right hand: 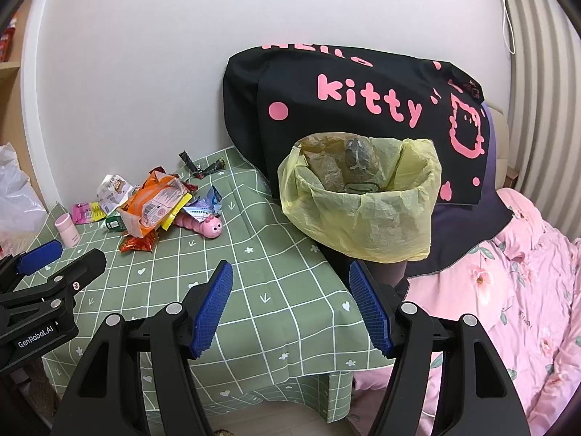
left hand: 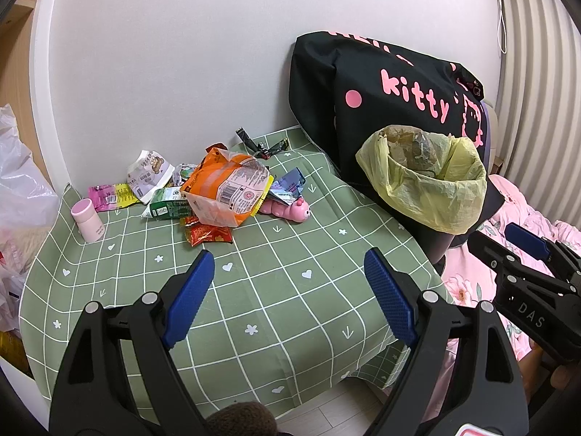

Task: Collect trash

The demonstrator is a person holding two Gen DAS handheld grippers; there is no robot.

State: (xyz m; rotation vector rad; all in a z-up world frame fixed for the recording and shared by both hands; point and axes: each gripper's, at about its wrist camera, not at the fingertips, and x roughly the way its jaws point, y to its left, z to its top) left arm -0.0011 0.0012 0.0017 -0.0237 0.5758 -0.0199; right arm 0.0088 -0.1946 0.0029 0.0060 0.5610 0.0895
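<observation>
wrappers [left hand: 225,189] lie well beyond the open left gripper [left hand: 290,290].

The near half of the tabletop [left hand: 254,290] lies bare, giving open passage toward the wrapper pile [left hand: 218,192] at the far side by the wall. A pink caterpillar toy [left hand: 290,210] touches the pile's right edge; a pink bottle [left hand: 88,219] stands apart at its left. The yellow-lined bin [right hand: 363,203] stands off the tabletop's right edge, mouth open, backed by a black cloth [right hand: 363,101].
</observation>
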